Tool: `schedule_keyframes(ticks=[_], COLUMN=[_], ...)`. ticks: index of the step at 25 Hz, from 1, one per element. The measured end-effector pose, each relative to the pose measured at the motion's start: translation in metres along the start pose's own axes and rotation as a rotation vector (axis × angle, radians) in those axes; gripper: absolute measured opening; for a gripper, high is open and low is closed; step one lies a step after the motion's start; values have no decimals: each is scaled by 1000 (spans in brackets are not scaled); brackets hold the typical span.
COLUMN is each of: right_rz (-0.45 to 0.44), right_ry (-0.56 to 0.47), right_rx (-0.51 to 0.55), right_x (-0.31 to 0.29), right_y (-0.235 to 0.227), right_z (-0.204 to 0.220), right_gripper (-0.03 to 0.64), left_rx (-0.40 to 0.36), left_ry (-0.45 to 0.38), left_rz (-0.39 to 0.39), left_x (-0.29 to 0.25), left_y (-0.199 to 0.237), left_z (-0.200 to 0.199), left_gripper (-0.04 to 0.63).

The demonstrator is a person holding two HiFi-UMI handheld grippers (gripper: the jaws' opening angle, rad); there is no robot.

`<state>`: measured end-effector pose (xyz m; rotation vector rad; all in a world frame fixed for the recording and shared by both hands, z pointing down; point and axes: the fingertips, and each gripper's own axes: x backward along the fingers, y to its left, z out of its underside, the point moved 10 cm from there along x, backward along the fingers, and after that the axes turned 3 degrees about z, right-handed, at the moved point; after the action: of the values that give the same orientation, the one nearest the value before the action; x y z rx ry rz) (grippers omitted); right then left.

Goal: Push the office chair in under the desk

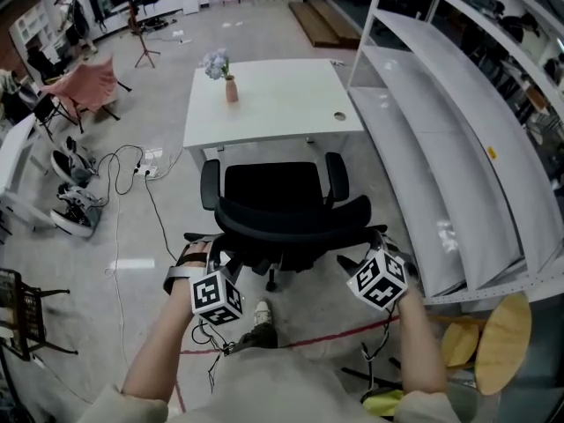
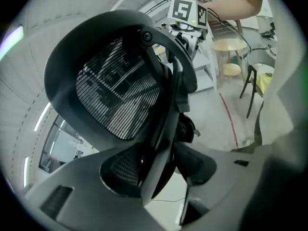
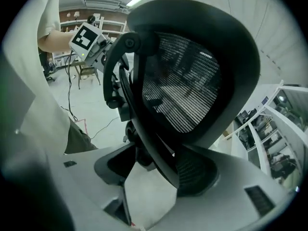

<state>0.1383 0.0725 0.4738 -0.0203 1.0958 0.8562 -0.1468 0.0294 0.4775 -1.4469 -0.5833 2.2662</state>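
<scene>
A black office chair (image 1: pixel 291 214) stands just in front of the white desk (image 1: pixel 273 104), its seat toward the desk and its mesh backrest (image 2: pixel 115 90) toward me. My left gripper (image 1: pixel 210 247) sits at the backrest's left end and my right gripper (image 1: pixel 368 241) at its right end. In the left gripper view the jaws of the left gripper (image 2: pixel 159 177) stand wide, and the backrest's rim runs down between them without being pinched. In the right gripper view the right gripper (image 3: pixel 144 177) also straddles the backrest (image 3: pixel 187 81), open, with floor showing in the gap.
A small vase with flowers (image 1: pixel 231 88) stands on the desk. Tall white shelving (image 1: pixel 441 148) runs along the right, close to the chair. A round wooden stool (image 1: pixel 502 333) is at my right. Cables (image 1: pixel 123 166) lie on the floor left of the desk, and red tape (image 1: pixel 335 335) crosses the floor.
</scene>
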Motion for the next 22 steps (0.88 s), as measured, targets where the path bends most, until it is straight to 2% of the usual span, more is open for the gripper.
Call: schedule_keyframes(ticks=[3,11,22], right_rz=[22,-37,-5], right_ry=[26,54,74], right_rx=[14,-12,-29], right_x=[-11,-17,-37], right_y=[-4,-15,-37], right_z=[-2,-5,-15], right_gripper=[218,218,219], left_rx=[-5,3,-2], left_ry=[1,-57,-71], left_rz=[14,66,80], left_x=[-8,-13,-35], left_y=[3,12,44], left_z=[1,6,7], left_gripper=[209,212,213])
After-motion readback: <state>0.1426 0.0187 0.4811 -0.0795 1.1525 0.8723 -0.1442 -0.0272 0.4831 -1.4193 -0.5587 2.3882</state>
